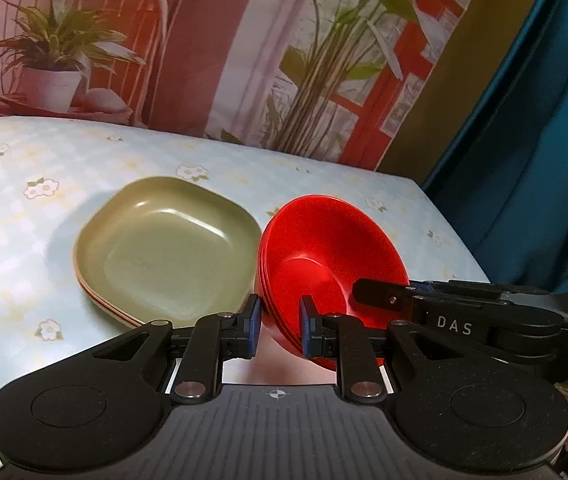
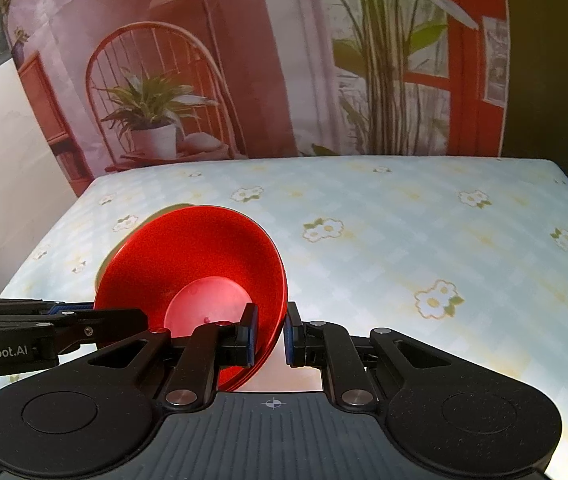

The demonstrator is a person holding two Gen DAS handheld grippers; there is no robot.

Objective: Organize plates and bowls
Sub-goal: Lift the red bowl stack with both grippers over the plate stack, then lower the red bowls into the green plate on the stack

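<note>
A stack of red bowls [image 1: 324, 256] is held tilted above the table between both grippers. My left gripper [image 1: 278, 326] is shut on the stack's left rim. My right gripper [image 2: 270, 334] is shut on the right rim of the red bowls [image 2: 200, 256]; it also shows in the left wrist view [image 1: 388, 296]. The left gripper shows at the left edge of the right wrist view [image 2: 96, 326]. A stack of green square plates [image 1: 164, 248] rests on the table, just left of the bowls.
The table carries a pale checked cloth with flowers [image 2: 404, 240]. A printed backdrop with a chair and plants [image 2: 244, 60] stands behind it. A blue curtain [image 1: 544, 120] hangs past the table's right edge.
</note>
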